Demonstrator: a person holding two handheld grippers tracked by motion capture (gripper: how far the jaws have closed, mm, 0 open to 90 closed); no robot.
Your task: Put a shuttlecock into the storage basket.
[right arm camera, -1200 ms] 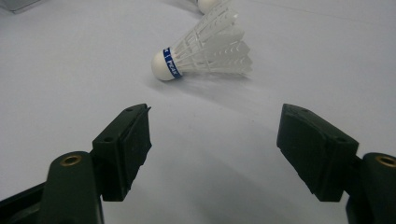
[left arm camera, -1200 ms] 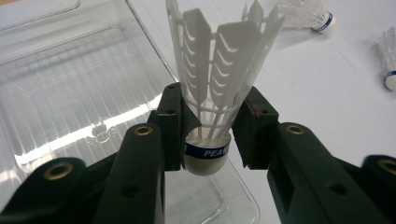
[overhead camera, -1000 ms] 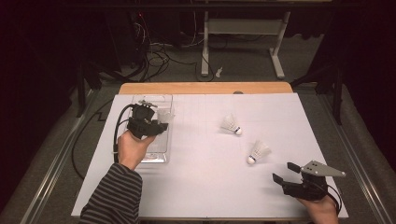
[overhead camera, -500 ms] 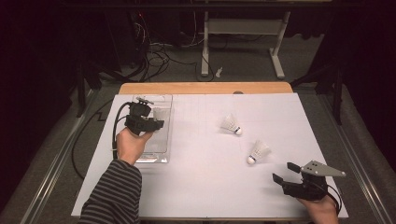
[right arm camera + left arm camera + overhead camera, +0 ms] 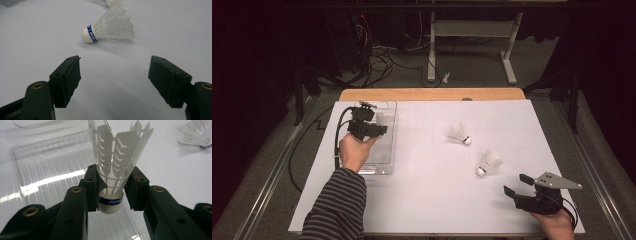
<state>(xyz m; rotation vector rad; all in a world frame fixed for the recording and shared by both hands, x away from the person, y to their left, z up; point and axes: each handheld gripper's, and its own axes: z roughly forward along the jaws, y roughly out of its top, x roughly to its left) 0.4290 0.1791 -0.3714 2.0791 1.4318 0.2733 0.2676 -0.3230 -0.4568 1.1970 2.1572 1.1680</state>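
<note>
Overhead, the left gripper (image 5: 381, 129) is hanging above the clear plastic tray (image 5: 388, 169) at the left side of the white table (image 5: 422, 200), the striped sleeve (image 5: 337, 207) coming in from the bottom edge. Two loose shuttlecocks are lying on the table right of centre, one farther back (image 5: 459, 133) and one nearer (image 5: 488, 163), apart from each other. The right gripper (image 5: 518, 184) is sitting low at the near right corner, jaws spread, pointing toward the nearer shuttlecock. Looking along the left gripper (image 5: 113, 188), the pads are pinching a third shuttlecock (image 5: 117, 162) at the base of its feathers, the cork end with its blue band pointing back toward the camera, feathers fanning away; the tray's ribbed floor (image 5: 50, 175) is lying beneath it, and another shuttlecock (image 5: 196, 133) is showing at the top right. Along the right gripper (image 5: 115, 72), the jaws are standing wide with nothing between them, the nearer shuttlecock (image 5: 110, 25) lying on its side just beyond.
</note>
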